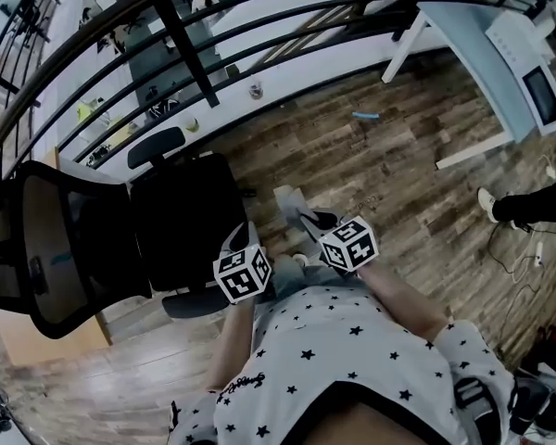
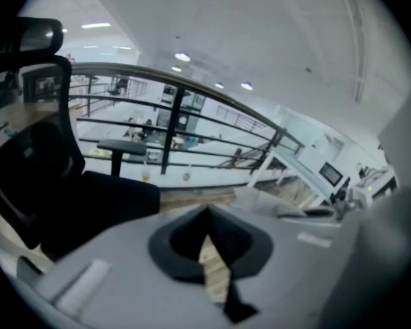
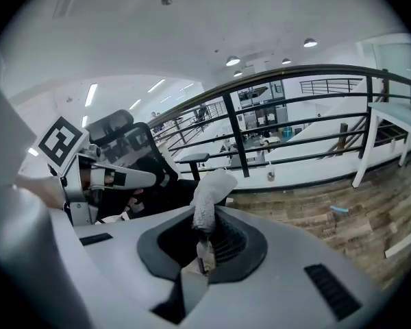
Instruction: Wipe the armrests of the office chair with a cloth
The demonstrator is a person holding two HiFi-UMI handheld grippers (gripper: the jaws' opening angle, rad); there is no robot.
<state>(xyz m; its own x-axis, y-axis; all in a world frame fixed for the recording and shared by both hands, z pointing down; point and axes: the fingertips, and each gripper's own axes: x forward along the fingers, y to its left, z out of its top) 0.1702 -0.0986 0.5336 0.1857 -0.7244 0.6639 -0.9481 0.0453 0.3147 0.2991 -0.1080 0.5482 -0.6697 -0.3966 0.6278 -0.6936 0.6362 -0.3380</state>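
Beside the office chair (image 1: pixel 181 221): right hand-held gripper (image 3: pixel 204 244) clamps cloth (image 3: pixel 210 192), left hand-held gripper (image 2: pixel 209 249) closed, empty; wiping awaits armrest (image 1: pixel 156 146) contact.

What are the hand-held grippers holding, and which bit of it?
The right hand-held gripper pinches a white cloth by its lower end. The left hand-held gripper holds nothing.

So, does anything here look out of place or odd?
Only a small blue object lying alone on the wooden floor near the white desk. The office chair stands upright; nothing looks spilled.
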